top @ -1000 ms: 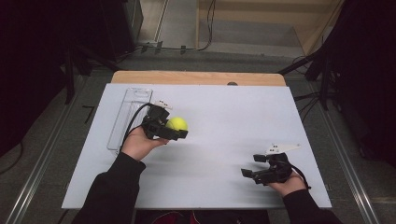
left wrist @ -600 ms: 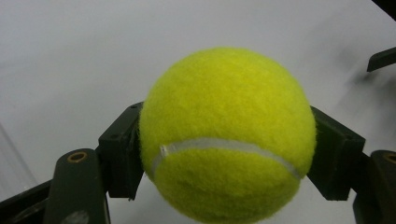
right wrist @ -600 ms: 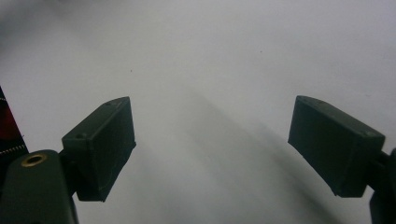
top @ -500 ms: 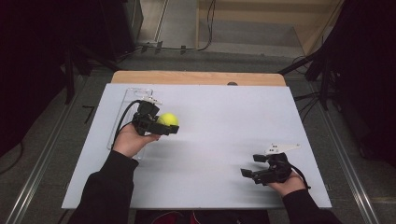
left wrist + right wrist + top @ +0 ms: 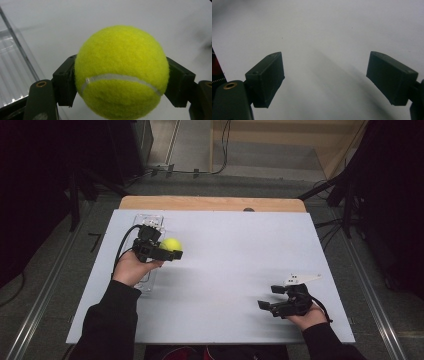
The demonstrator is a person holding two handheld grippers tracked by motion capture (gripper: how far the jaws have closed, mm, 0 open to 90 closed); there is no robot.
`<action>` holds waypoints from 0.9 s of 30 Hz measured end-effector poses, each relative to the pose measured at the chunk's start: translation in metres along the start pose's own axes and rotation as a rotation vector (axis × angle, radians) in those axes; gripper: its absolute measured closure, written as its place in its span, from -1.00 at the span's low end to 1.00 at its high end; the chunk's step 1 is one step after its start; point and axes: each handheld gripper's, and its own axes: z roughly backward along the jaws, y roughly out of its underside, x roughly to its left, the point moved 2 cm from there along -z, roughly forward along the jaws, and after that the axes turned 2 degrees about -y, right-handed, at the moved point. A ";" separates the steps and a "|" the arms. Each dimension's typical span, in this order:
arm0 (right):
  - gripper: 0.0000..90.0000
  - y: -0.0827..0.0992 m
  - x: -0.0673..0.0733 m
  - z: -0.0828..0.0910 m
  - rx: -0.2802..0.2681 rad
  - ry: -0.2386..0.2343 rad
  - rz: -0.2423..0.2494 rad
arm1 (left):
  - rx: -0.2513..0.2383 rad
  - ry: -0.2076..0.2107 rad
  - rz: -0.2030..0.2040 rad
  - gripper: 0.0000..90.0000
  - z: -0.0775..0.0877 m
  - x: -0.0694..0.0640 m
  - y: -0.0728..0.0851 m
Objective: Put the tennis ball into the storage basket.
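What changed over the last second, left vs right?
The left tool, clamped on the tennis ball throughout, carried it leftward toward the clear plastic tray at the table's left edge. Nothing was grabbed or released. The right tool stayed put near the front right, jaws open and empty.

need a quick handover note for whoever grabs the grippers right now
Left gripper: shut on the tennis ball, held above the table beside the clear tray at the left edge.
Right gripper: open, nothing between its jaws, low over the table's near right corner.
Done: ball picked up.
Left: set the ball down, probably in the tray, then release.
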 end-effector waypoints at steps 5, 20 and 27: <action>-0.71 0.000 0.000 0.000 0.000 0.001 0.000 | -0.008 -0.019 0.023 -0.42 0.005 0.007 0.001; -0.71 0.000 0.000 0.000 0.000 0.001 0.001 | -0.031 -0.056 0.080 -0.42 0.021 0.025 0.003; -0.72 0.000 0.000 0.000 -0.001 0.001 -0.003 | -0.039 -0.079 0.108 -0.42 0.027 0.035 0.004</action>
